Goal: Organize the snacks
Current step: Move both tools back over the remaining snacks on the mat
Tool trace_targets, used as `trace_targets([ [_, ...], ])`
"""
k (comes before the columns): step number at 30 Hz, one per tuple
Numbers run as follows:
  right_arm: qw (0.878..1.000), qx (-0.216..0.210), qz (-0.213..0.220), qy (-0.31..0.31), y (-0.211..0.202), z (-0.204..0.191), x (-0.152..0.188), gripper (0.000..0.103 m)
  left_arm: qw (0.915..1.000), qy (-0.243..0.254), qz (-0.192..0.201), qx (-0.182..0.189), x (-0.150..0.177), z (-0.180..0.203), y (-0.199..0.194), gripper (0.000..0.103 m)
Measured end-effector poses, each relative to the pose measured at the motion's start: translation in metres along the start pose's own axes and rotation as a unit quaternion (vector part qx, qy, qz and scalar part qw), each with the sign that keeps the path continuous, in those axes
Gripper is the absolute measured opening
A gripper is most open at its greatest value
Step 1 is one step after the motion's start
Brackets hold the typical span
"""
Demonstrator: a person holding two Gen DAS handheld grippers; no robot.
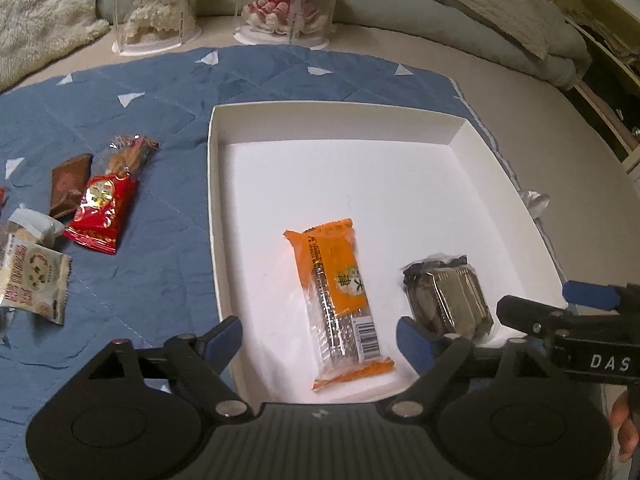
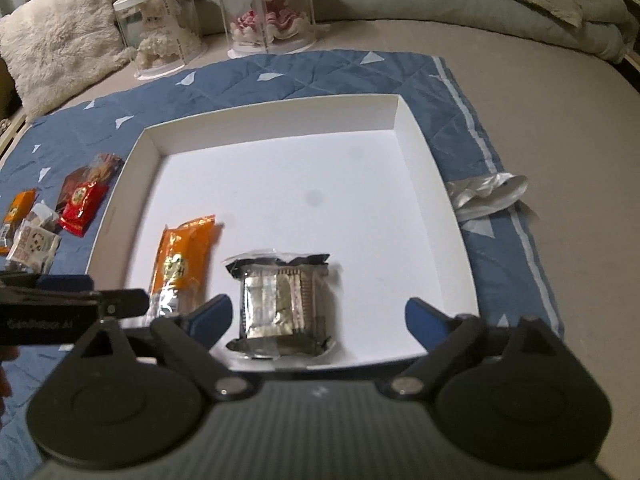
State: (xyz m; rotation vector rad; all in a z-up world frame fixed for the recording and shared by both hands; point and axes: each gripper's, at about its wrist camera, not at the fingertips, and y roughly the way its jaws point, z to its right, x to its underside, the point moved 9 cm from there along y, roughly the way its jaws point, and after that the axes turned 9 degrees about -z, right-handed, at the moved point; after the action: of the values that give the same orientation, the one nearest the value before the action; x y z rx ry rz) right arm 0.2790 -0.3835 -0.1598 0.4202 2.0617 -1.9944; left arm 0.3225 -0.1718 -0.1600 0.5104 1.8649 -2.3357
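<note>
Nearest, both the left tongs (image 1: 320, 344) and the right tongs (image 2: 318, 316) stand released over the white box (image 1: 336, 106), the orange packet (image 1: 340, 300) and silver packet (image 2: 280, 304) lying loose inside. Beyond, the red packet (image 1: 102, 212) waits on the blue quilt (image 1: 160, 92); crinkly wrappers could slip from a shallow pinch.

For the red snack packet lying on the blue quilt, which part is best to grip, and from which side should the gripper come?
Probably grip the red snack packet across its narrow width near the middle, coming from above with the left gripper, whose jaws stand open. It lies flat on the blue quilt, long axis running away from the camera. A brown packet lies close beside it, so close the fingers carefully.
</note>
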Motion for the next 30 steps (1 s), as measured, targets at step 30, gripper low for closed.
trace_targets([
  [30,0.999,-0.01,0.013,-0.029,-0.016,-0.053,0.014,0.102,0.9976,-0.05,0.015,-0.047,0.041,-0.12,-0.06,0.103],
])
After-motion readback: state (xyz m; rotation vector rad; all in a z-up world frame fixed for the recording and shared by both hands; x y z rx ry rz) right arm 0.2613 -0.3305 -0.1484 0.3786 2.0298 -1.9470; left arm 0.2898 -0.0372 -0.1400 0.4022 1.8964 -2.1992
